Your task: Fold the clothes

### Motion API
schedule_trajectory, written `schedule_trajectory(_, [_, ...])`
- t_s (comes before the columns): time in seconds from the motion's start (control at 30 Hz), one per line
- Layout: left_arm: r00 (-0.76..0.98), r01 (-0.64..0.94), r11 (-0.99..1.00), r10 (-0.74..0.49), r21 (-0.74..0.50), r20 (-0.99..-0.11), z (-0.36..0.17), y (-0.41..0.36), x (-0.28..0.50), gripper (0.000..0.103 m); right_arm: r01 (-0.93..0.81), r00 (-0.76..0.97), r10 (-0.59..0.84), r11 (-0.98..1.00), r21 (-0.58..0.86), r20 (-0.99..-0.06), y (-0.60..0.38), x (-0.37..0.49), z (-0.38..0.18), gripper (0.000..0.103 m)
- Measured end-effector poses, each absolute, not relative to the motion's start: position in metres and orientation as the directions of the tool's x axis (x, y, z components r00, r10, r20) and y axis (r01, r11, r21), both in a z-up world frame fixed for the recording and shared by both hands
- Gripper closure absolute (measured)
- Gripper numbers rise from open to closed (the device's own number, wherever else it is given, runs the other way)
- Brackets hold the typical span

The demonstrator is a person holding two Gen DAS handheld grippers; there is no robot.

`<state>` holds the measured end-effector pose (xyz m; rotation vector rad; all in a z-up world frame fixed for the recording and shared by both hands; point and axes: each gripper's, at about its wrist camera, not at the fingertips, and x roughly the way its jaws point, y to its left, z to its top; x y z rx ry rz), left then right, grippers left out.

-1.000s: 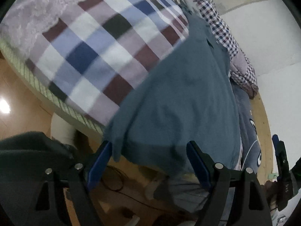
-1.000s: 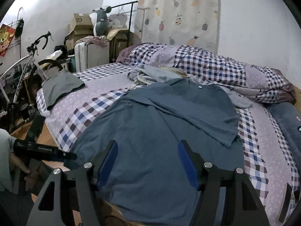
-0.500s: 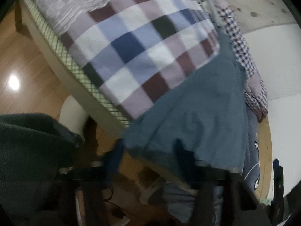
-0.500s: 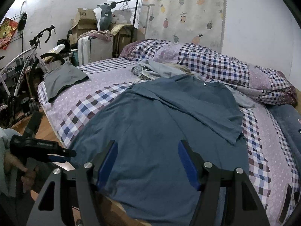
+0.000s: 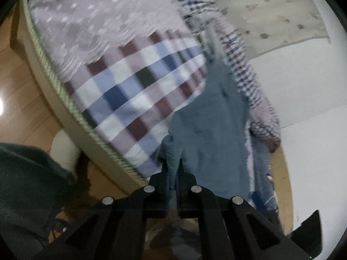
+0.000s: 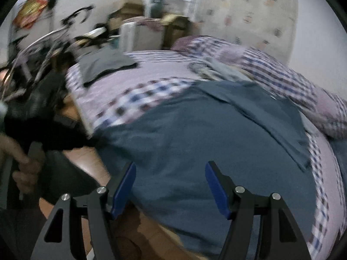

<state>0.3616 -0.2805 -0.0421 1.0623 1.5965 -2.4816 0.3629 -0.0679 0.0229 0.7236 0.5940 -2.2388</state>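
The left claw (image 5: 172,173) is clamped on a bunched corner of the blue T-shirt (image 5: 208,134) at the near edge of the bed (image 5: 39,49). The right claw (image 6: 170,186) stands wide, its blue pads (image 6: 123,188) apart above the shirt's hem with nothing gripped. The shirt lies spread over the checked bedsheet (image 6: 138,99). Farther back sit a folded grey garment (image 6: 104,65), a rumpled plaid quilt (image 6: 271,65) and a blurred bicycle (image 6: 43,43).
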Motion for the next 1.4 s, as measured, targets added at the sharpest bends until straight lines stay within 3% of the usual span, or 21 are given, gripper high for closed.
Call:
schedule_trajectory(0.13, [-0.813, 0.274, -0.473, 0.352, -0.837, -0.464, -0.028, -0.283, 0.367, 0.100, 0.775, -0.605, -0.518, -0.557, -0.299, -0.605, -0.102, 0.389, 0.006, 0.033])
schedule_trajectory(0.33, [-0.839, 0.210, -0.438, 0.378, -0.874, -0.391, -0.022, -0.287, 0.372, 0.101, 0.705, -0.705, -0.534, -0.459, -0.541, -0.467, -0.132, 0.426, -0.022, 0.033])
schedule_trajectory(0.53, [-0.844, 0.150, -0.424, 0.416, -0.893, -0.339, -0.016, -0.282, 0.371, 0.101, 0.630, -0.757, -0.491, -0.369, -0.684, -0.432, -0.158, 0.436, -0.054, 0.035])
schedule_trajectory(0.63, [-0.849, 0.162, -0.406, 0.407, -0.899, -0.337, -0.020, -0.286, 0.370, 0.101, 0.597, -0.776, -0.489, -0.368, -0.713, -0.398, -0.163, 0.434, -0.058, 0.052])
schedule_trajectory(0.7, [-0.847, 0.166, -0.402, 0.409, -0.901, -0.339, -0.022, -0.287, 0.369, 0.101, 0.576, -0.792, -0.473, -0.368, -0.730, -0.387, -0.168, 0.431, -0.060, 0.077])
schedule_trajectory(0.8, [-0.842, 0.161, -0.418, 0.415, -0.894, -0.345, -0.021, -0.284, 0.367, 0.100, 0.567, -0.808, -0.434, -0.393, -0.724, -0.397, -0.170, 0.421, -0.062, 0.101])
schedule_trajectory(0.83, [-0.844, 0.170, -0.415, 0.407, -0.894, -0.349, -0.022, -0.285, 0.368, 0.100, 0.568, -0.810, -0.429, -0.403, -0.717, -0.400, -0.168, 0.417, -0.061, 0.100])
schedule_trajectory(0.87, [-0.846, 0.178, -0.412, 0.399, -0.894, -0.353, -0.023, -0.287, 0.368, 0.098, 0.571, -0.810, -0.427, -0.415, -0.709, -0.402, -0.166, 0.412, -0.059, 0.100])
schedule_trajectory(0.93, [-0.846, 0.207, -0.392, 0.388, -0.896, -0.365, -0.028, -0.292, 0.369, 0.083, 0.578, -0.806, -0.435, -0.432, -0.693, -0.401, -0.164, 0.408, -0.055, 0.100])
schedule_trajectory(1.0, [-0.847, 0.212, -0.361, 0.395, -0.908, -0.355, -0.033, -0.293, 0.369, 0.034, 0.592, -0.796, -0.454, -0.449, -0.669, -0.400, -0.160, 0.407, -0.048, 0.100])
schedule_trajectory(1.03, [-0.852, 0.206, -0.348, 0.396, -0.915, -0.343, -0.034, -0.294, 0.369, 0.026, 0.601, -0.790, -0.464, -0.457, -0.655, -0.401, -0.157, 0.407, -0.044, 0.100])
schedule_trajectory(1.1, [-0.860, 0.191, -0.325, 0.400, -0.926, -0.317, -0.035, -0.294, 0.369, 0.021, 0.622, -0.775, -0.486, -0.471, -0.626, -0.404, -0.154, 0.410, -0.035, 0.101])
schedule_trajectory(1.4, [-0.831, 0.253, -0.157, 0.470, -0.955, -0.298, -0.067, -0.289, 0.363, 0.020, 0.657, -0.748, -0.531, -0.509, -0.556, -0.397, -0.149, 0.413, -0.011, 0.100])
